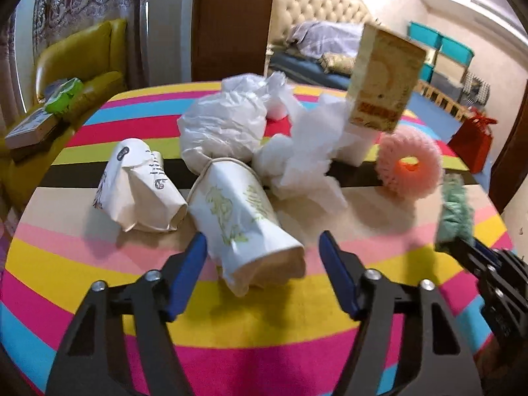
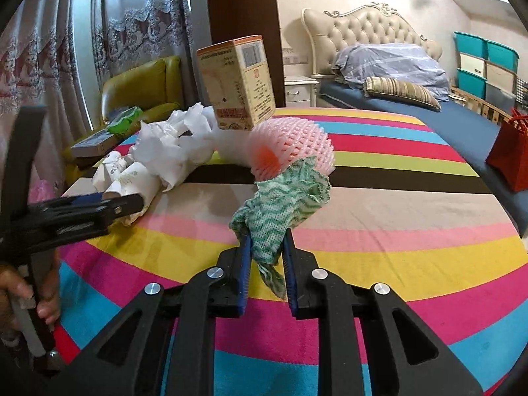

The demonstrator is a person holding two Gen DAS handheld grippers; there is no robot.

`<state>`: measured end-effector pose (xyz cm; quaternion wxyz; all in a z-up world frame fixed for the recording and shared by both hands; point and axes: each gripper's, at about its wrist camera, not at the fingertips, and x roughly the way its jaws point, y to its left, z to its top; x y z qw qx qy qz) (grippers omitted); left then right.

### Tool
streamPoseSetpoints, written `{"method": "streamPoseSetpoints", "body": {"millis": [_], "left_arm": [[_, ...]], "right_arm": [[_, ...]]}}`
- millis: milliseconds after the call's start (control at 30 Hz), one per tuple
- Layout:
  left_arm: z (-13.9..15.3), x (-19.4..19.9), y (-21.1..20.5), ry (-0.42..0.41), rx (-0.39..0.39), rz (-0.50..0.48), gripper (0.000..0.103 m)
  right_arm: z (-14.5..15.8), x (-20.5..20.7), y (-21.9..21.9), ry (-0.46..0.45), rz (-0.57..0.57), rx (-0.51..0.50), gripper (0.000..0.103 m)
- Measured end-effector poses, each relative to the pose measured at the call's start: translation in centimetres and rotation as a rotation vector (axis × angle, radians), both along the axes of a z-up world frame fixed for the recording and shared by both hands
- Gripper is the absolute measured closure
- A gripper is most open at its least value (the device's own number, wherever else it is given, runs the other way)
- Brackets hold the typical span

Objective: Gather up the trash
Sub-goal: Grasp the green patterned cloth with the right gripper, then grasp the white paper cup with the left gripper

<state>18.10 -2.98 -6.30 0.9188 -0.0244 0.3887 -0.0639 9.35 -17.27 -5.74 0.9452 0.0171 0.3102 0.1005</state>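
Observation:
On a striped round table [image 1: 264, 310] lies a heap of trash: two crushed paper cups [image 1: 246, 221] [image 1: 138, 184], a crumpled white plastic bag [image 1: 224, 122], white tissue [image 1: 307, 161], a pink foam net [image 1: 409, 165] and a tan carton [image 1: 384, 81]. My left gripper [image 1: 262, 247] is open, its blue pads either side of the nearer cup's base. My right gripper [image 2: 266, 241] is shut on a green-and-white cloth [image 2: 280, 204], held above the table just before the foam net [image 2: 290, 145]. The right gripper with the cloth also shows in the left wrist view [image 1: 455, 211].
A yellow armchair [image 1: 79, 59] with a book and green packet stands left of the table. A bed [image 2: 396, 76], teal storage boxes [image 2: 485, 62] and a red bag [image 2: 511, 151] lie behind and to the right. The carton [image 2: 236, 82] stands on a white cup.

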Motion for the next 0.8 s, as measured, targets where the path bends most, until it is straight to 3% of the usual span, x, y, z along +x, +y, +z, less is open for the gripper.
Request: {"method": "streamPoseSetpoints", "body": {"millis": [167, 367, 467, 800], "left_arm": [[-0.2, 0.0, 0.5, 0.01, -0.019, 0.002, 0.056], [-0.4, -3.1, 0.1, -0.049, 0.005, -0.035, 0.056], [-0.6, -4.8, 0.2, -0.065, -0.02, -0.038, 0.056], [1.7, -8.8, 1.5, -0.211, -0.032, -0.013, 0.056]], "right_arm": [[-0.1, -0.1, 0.2, 0.0, 0.009, -0.003, 0.084], [-0.1, -0.1, 0.5, 0.002, 0.018, -0.012, 0.084], [-0.1, -0.1, 0.5, 0.0, 0.025, -0.016, 0.084], [0.3, -1.3, 1.3, -0.031, 0.055, -0.039, 0.084]]}}
